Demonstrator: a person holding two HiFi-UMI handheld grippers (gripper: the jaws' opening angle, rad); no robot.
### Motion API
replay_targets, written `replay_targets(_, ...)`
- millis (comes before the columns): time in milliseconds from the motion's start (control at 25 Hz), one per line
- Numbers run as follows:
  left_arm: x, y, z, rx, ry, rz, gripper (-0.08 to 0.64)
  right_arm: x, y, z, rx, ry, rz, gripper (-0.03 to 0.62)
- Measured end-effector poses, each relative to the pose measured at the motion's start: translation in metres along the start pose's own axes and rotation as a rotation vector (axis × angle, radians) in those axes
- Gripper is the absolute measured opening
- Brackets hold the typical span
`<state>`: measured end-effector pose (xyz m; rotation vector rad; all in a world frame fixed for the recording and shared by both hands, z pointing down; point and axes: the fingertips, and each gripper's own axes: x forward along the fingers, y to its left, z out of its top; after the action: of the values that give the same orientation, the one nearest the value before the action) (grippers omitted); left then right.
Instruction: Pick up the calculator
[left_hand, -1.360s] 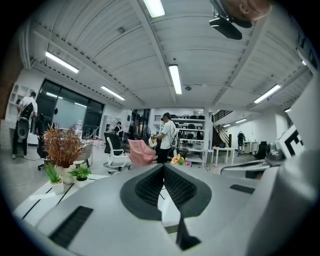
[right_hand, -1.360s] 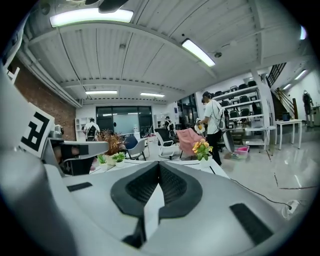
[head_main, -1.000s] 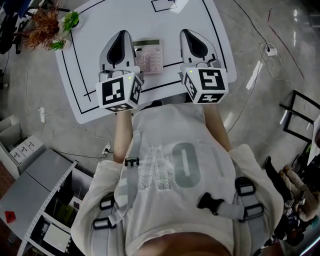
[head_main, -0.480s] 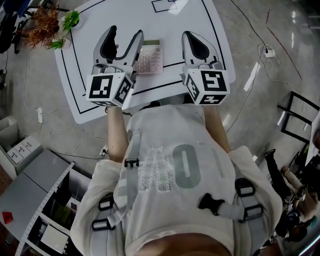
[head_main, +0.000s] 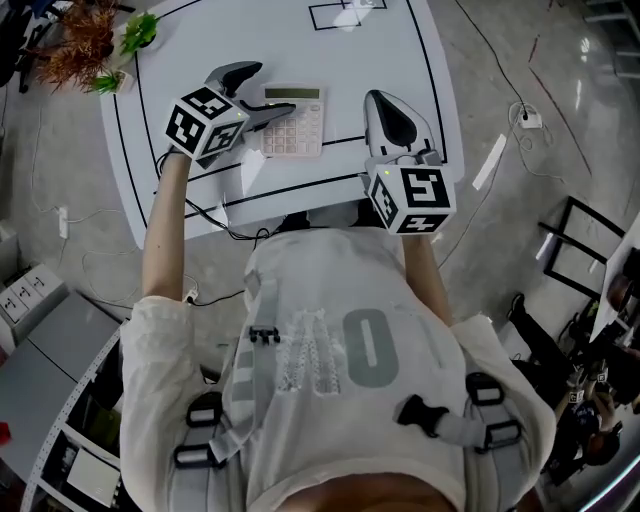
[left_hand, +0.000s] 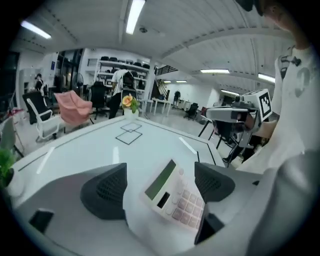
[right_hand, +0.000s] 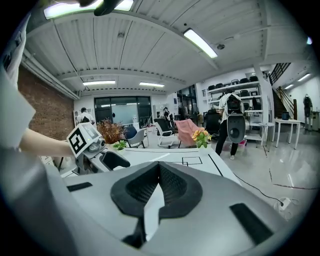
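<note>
A pale calculator (head_main: 295, 120) with pink keys and a green display lies flat on the white table (head_main: 385, 45). My left gripper (head_main: 258, 93) comes at it from the left and reaches its left end. In the left gripper view the calculator (left_hand: 172, 197) lies between the wide-apart jaws of the left gripper (left_hand: 160, 186), which have just been opening; the pads do not press on it. My right gripper (head_main: 379, 98) hovers right of the calculator, shut and empty. In the right gripper view the right gripper (right_hand: 159, 166) has its tips together, with the left gripper (right_hand: 100, 154) off to its left.
Black lines and a small square outline (head_main: 345, 12) mark the table top. Potted plants (head_main: 85, 45) stand at its far left corner, and a flower pot (left_hand: 129, 102) at the far end. Cables lie on the floor (head_main: 520, 110) around the table, and a pink chair (left_hand: 74, 107) stands beyond.
The left gripper has dropped from above the table's near edge, swung out to the left, and its jaws have gone from shut to wide open round the calculator's end. The right gripper has stayed put.
</note>
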<state>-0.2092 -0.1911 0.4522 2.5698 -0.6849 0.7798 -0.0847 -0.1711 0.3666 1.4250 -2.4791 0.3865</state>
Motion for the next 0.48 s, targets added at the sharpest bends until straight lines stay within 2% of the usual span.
replay_targets(200, 0.025, 0.007, -0.027, -0.037, 0.143, -0.099, 0.403, 0.007, -0.008, -0.017, 0.017, 0.053, 0.005, 0.005)
replay_targets(480, 0.043, 0.007, -0.032, -0.074, 0.228, -0.186, 0.388, 0.010, -0.008, -0.026, 0.029, 0.071, 0.002, 0.005)
